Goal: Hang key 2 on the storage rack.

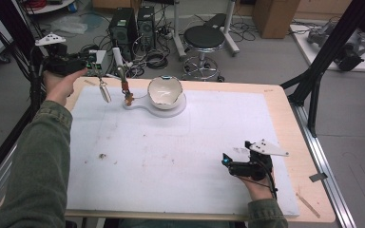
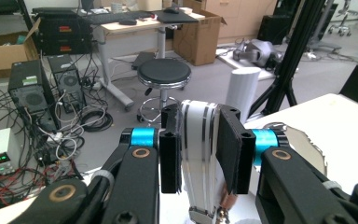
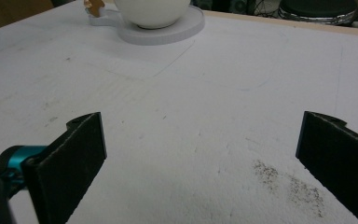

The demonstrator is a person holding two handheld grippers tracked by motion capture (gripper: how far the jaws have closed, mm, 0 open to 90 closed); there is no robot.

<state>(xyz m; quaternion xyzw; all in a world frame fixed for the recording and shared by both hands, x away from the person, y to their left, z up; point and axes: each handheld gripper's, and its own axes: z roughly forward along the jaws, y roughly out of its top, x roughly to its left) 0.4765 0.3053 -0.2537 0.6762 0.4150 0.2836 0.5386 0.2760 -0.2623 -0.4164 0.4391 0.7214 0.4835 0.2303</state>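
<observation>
My left gripper [image 1: 96, 65] is held above the table's far left corner, shut on the handle of a shiny metal spoon [image 1: 105, 91] that hangs down from it. In the left gripper view the spoon's handle [image 2: 198, 154] stands pinched between the two black pads. A white bowl [image 1: 165, 90] with a jagged rim sits on a round white base [image 1: 177, 110] just right of the spoon. My right gripper [image 1: 226, 160] rests low on the white mat at the near right, open with nothing between its fingers; the same gripper [image 3: 200, 133] faces the bowl [image 3: 152, 10] across the mat.
A white-handled rod [image 1: 118, 57] with a brown tip [image 1: 129, 99] stands on the base's arm between spoon and bowl. The white mat [image 1: 171, 152] covers most of the wooden table [image 1: 285, 118]. A black stool [image 1: 204, 38] and cables lie beyond the far edge.
</observation>
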